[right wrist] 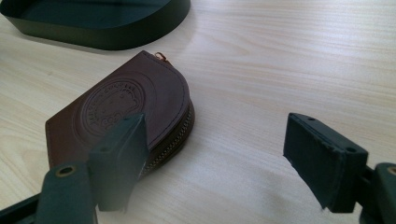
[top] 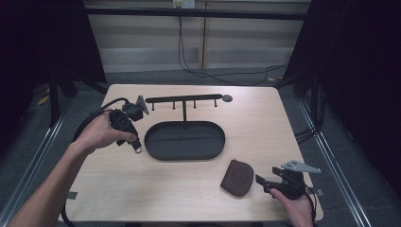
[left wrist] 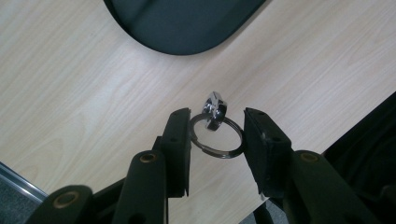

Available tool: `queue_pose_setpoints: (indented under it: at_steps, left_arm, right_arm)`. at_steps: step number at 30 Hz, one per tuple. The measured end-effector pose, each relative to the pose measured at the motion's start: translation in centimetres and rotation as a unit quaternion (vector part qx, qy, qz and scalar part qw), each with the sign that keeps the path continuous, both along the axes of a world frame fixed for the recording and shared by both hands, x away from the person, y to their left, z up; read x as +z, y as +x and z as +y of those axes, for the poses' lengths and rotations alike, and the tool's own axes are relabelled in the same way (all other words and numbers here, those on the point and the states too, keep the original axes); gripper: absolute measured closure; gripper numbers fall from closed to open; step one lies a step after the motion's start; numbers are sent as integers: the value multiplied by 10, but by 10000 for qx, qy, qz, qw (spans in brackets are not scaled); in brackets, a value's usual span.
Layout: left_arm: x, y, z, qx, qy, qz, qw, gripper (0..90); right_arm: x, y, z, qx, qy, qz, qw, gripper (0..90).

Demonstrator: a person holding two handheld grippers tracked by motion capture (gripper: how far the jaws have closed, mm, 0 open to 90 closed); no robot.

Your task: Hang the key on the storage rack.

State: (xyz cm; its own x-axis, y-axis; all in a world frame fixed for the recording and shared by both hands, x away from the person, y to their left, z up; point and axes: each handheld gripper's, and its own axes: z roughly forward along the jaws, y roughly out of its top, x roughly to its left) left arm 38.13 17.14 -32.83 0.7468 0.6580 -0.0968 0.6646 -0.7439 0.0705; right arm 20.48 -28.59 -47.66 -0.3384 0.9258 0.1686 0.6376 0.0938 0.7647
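One key ring [left wrist: 217, 136] pinched in left hand-held gripper [left wrist: 217, 130], attached key [left wrist: 214, 111] blurred

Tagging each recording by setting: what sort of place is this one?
Probably a lab or studio recording bay, not a home. A small wooden table stands between dark curtains, loose cables run across the floor behind, and a staged hook stand with tray and pouch lie on it.

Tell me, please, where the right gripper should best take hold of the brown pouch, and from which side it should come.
Probably the curved zipper edge. The brown pouch lies flat on the table, so its broad face gives no hold, but that edge is thick and slightly raised. The right gripper, jaws open, stands beside that edge; coming in low and level from there seems best.
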Motion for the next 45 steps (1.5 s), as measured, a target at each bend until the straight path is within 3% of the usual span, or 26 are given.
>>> queue_pose_setpoints:
  at_steps: [24,42,45]
  left_arm:
    - [26,41,-20,285,139,-20,9995,628]
    - [26,68,-34,508,227,31,9984,628]
    - [28,71,-38,574,155,20,9982,628]
  right_arm:
    - [0,0,0,31,9,-20,10000,216]
    - [0,-1,-1,60,55,-42,10000,216]
    - [0,-1,-1,51,68,-33,10000,216]
